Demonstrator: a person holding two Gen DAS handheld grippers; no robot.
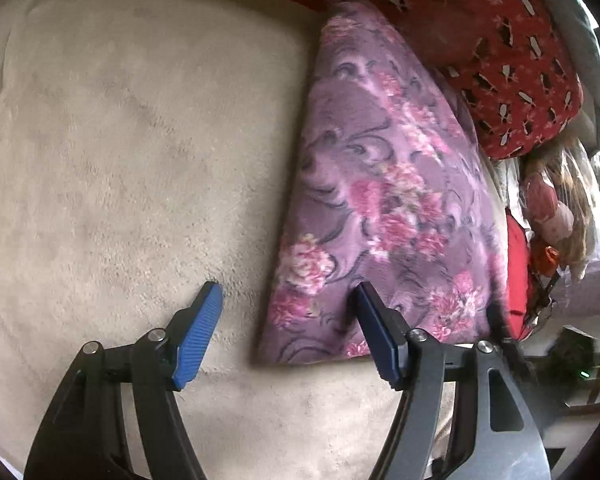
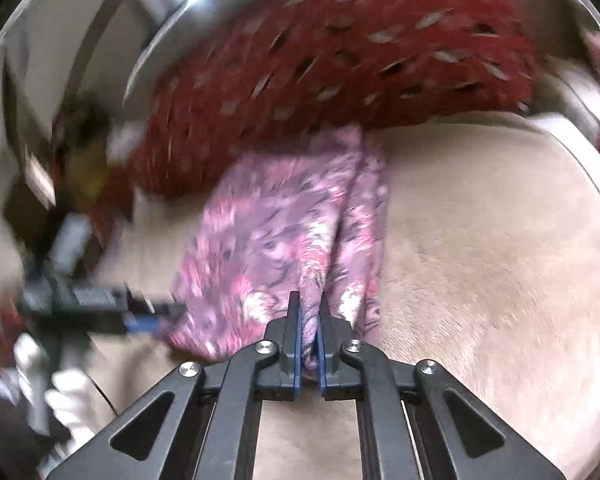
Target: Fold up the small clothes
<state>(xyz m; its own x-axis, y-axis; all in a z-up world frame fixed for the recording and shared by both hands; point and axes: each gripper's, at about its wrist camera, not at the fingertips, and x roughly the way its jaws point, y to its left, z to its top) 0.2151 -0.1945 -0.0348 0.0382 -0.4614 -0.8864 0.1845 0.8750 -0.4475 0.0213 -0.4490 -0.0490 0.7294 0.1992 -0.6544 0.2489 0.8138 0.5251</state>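
A: Left gripper [image 1: 288, 320] is sitting spread wide, nothing between the blue pads [image 1: 198, 332]. Floral cloth [image 1: 384, 184] is lying just ahead, its near corner falling between the jaws, on the beige blanket [image 1: 120, 140].

B: Touching the fabric?

A: Right pad looks to be over it, can't tell contact. Red patterned fabric [image 1: 500, 40] is sitting beyond the cloth.

B: Right wrist view?

A: Blurry. Right gripper [image 2: 309, 320] is clenched on a pinched ridge of the floral cloth [image 2: 276, 232], which is stretching away ahead and to the left. Left gripper [image 2: 148, 312] is showing off to the left at the cloth's edge.

B: Doing the fold well?

A: I'd say keeping the right pinch firm, closing the left on the near corner, then moving both together so the edges line up without bunching.
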